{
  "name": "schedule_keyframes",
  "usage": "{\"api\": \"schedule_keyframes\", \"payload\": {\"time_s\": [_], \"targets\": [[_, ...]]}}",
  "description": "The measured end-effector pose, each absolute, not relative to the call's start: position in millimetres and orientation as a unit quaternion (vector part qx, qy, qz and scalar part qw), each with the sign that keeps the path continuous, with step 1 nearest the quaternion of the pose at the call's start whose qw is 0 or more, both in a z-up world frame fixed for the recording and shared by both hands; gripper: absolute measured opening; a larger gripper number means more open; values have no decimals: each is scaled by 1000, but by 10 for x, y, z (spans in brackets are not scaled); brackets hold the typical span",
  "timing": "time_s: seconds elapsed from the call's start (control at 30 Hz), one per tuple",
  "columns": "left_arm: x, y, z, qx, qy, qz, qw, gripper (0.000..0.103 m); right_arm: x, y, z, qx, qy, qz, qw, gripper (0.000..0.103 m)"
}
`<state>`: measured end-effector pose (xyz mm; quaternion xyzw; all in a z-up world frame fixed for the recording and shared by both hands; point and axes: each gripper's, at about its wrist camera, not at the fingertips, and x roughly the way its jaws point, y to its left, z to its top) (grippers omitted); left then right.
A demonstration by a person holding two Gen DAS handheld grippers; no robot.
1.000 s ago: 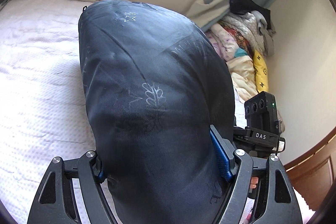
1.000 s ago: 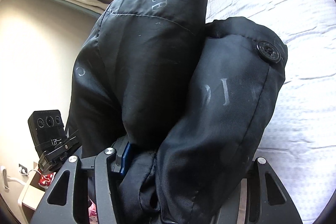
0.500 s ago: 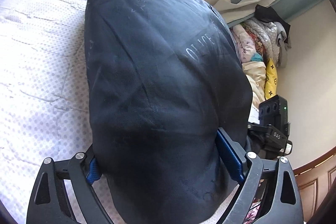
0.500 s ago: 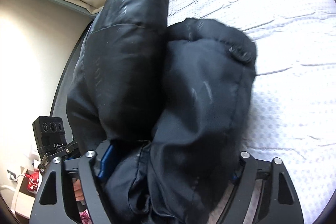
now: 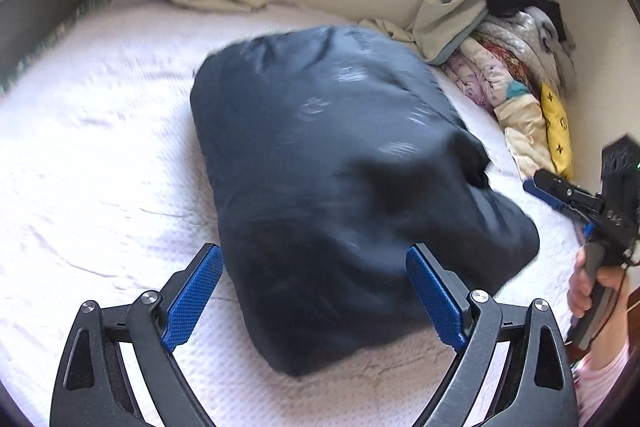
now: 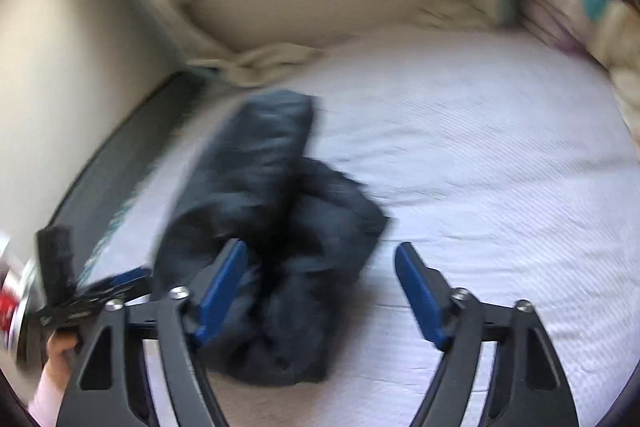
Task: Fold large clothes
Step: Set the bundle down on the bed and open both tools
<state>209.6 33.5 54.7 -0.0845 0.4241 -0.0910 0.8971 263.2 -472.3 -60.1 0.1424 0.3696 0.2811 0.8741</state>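
while both grippers stand apart, the folded black jacket point(image 5: 344, 187) lies on the white bed point(image 5: 100, 163).
the left gripper point(image 5: 316, 291) has its blue pads spread wide at the jacket's near edge, clear of the cloth on the left side. the right gripper point(image 6: 320, 291) has just been narrowing, yet its pads press on nothing; the jacket's near end lies between them, toward the left pad. beyond the jacket, a pile of bedding point(image 5: 520, 83) sits against the wall. the view is blurred.

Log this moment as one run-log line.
folded black jacket: lying on bed | left gripper: open, clear | right gripper: open, released | fold: done
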Motion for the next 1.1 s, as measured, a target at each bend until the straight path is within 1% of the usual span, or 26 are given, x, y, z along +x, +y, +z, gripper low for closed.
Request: {"api": "schedule_keyframes", "payload": {"time_s": [0.03, 0.07, 0.1, 0.13, 0.17, 0.2, 0.3, 0.47, 0.57, 0.67, 0.8, 0.87, 0.93, 1.1], "targets": [[1995, 310, 590, -75, 419, -84, 901, 95, 2572, -4712, -594, 132, 363, 301, 872, 62], [1950, 304, 603, -73, 417, -81, 902, 96, 2477, -4642, -612, 114, 359, 326, 867, 59], [1882, 297, 612, -70, 417, -76, 903, 96, 2399, -4551, -662, 94, 361, 339, 863, 53], [1804, 292, 607, -67, 420, -69, 903, 96, 2371, -4373, -684, 67, 368, 344, 861, 49], [1751, 283, 601, -65, 421, -64, 903, 96, 2338, -4229, -787, 30, 383, 335, 860, 43], [1661, 285, 585, -60, 421, -57, 903, 96, 2339, -4147, -851, 12, 392, 325, 860, 40], [1485, 276, 543, -53, 421, -39, 905, 98, 2410, -3966, -1202, -19, 437, 287, 852, 39], [1290, 229, 500, -34, 416, -22, 908, 100, 2607, -3947, -1552, 12, 468, 278, 839, 39], [1208, 140, 483, 1, 406, -3, 914, 101, 2684, -4055, -1738, 65, 475, 278, 832, 45], [1162, 59, 497, 34, 396, 10, 918, 102, 2700, -4174, -1760, 104, 479, 276, 827, 52], [1130, -26, 534, 53, 386, 13, 921, 102, 2690, -4423, -1581, 157, 481, 275, 818, 77], [1117, -43, 538, 50, 387, 10, 921, 102, 2602, -4568, -1453, 181, 468, 272, 821, 81], [1105, -53, 548, 48, 387, 7, 921, 102, 2458, -4671, -1297, 180, 450, 254, 837, 90], [1043, -82, 609, 44, 377, 1, 925, 102, 1952, -4712, -1090, 131, 407, 212, 879, 94]]}}
